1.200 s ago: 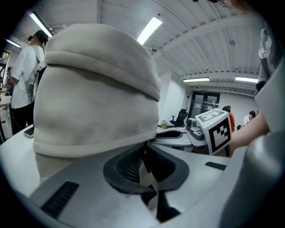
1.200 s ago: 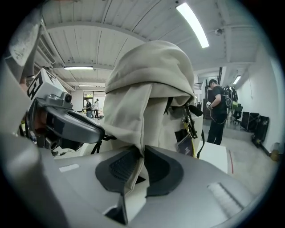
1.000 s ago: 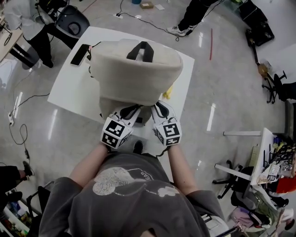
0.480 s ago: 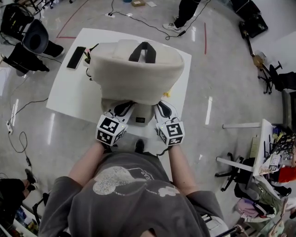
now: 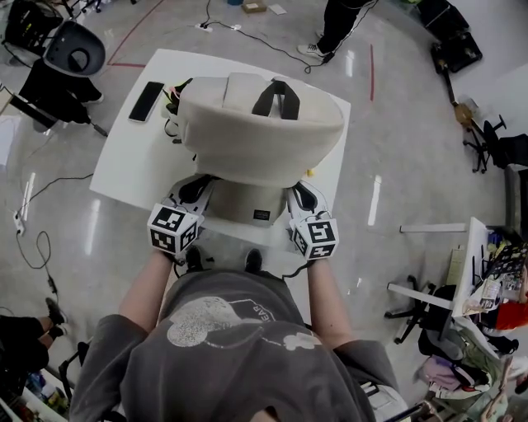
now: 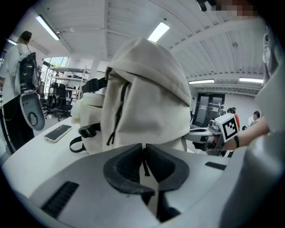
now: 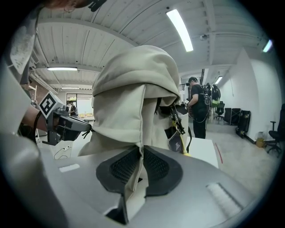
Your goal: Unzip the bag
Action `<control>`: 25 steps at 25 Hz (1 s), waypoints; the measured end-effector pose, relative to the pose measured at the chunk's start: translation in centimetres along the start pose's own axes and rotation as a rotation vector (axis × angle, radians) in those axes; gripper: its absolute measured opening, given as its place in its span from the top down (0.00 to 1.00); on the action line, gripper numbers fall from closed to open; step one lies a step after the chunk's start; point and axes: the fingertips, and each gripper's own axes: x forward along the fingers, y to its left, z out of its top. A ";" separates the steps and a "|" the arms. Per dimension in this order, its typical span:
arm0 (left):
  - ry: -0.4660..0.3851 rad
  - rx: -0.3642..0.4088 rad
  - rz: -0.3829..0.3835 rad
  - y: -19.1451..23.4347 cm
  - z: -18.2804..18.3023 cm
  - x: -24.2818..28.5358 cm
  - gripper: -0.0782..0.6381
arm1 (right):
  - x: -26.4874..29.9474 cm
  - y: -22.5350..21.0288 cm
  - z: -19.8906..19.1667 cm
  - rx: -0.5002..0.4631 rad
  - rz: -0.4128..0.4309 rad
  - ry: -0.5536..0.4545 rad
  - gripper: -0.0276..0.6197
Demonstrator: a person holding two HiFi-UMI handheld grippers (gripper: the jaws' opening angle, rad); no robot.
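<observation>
A cream backpack (image 5: 260, 132) with a black top handle stands upright on the white table (image 5: 124, 165). My left gripper (image 5: 198, 188) is at the bag's lower left corner. In the left gripper view (image 6: 143, 153) its jaws are shut on a thin black zipper pull cord (image 6: 144, 164). My right gripper (image 5: 301, 198) is at the bag's lower right corner. Its jaws (image 7: 141, 156) pinch a fold of the bag's cream fabric (image 7: 133, 187). The front pocket with a small dark label (image 5: 262, 215) shows between the two grippers.
A dark phone (image 5: 147, 100) lies at the table's far left, beside the bag's black straps (image 5: 175, 92). A small yellow thing (image 5: 311, 173) peeks out right of the bag. An office chair (image 5: 74, 53) and floor cables are to the left; a person's legs (image 5: 346, 21) are beyond the table.
My left gripper has moved to the left along the bag's lower front, away from the right gripper, baring the front pocket between them. The right gripper has stayed at its corner.
</observation>
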 end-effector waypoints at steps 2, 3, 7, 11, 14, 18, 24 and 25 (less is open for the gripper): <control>-0.002 -0.024 0.040 2.1 -0.3 -1.0 0.84 | 0.1 -0.1 -0.1 -0.002 -0.007 0.005 0.90; -0.002 -0.031 0.061 3.2 -0.4 -1.6 0.84 | 0.2 -0.2 -0.2 -0.002 -0.010 0.006 0.90; -0.003 -0.034 0.088 5.9 -0.4 -3.1 0.84 | 0.6 -0.1 -0.2 -0.002 -0.019 0.011 0.90; -0.004 -0.027 0.081 6.0 -0.4 -2.8 0.84 | 0.6 -0.2 -0.3 0.012 -0.042 0.010 0.90; -0.004 -0.042 0.082 6.1 -0.6 -2.5 0.84 | 0.5 -0.1 -0.4 -0.001 -0.056 0.013 0.90; 0.025 0.038 0.068 5.5 -0.8 -2.0 0.84 | 0.2 -0.2 -0.4 0.034 -0.070 0.006 0.90; 0.055 0.054 0.036 5.5 -1.4 -1.3 0.83 | 0.2 -0.1 -0.6 0.059 -0.100 0.019 0.89; 0.060 0.056 0.032 5.5 -1.4 -1.1 0.83 | 0.3 -0.2 -0.6 0.064 -0.106 0.022 0.89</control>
